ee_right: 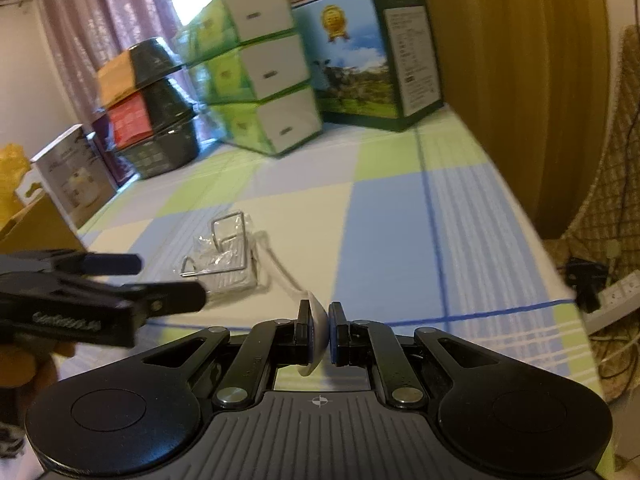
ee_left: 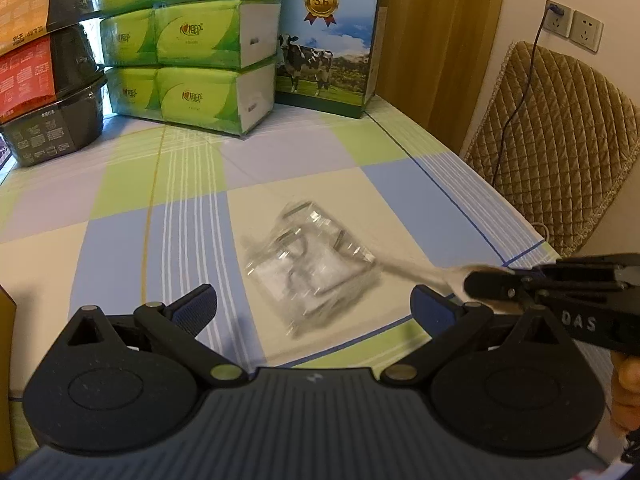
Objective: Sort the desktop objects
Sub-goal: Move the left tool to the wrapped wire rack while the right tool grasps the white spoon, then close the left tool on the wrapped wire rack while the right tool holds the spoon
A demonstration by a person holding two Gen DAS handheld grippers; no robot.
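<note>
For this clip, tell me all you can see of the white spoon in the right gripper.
The white spoon looks like smooth plastic or ceramic; which one cannot be told. Its bowl end is clamped between the right gripper's fingers, seemingly edge-on, bowl tip pointing back toward the camera. The slim handle runs forward and left, slightly curved, over the checked tablecloth, its far end reaching the clear plastic packet holding a wire part. Whether it touches the packet is blurred. The left gripper is open nearby, not touching it.

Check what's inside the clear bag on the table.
The bag holds bent metal wire pieces and something white and flat; crinkled plastic and blur hide the rest. A spoon, clamped in the right hand-held gripper, points toward it.
</note>
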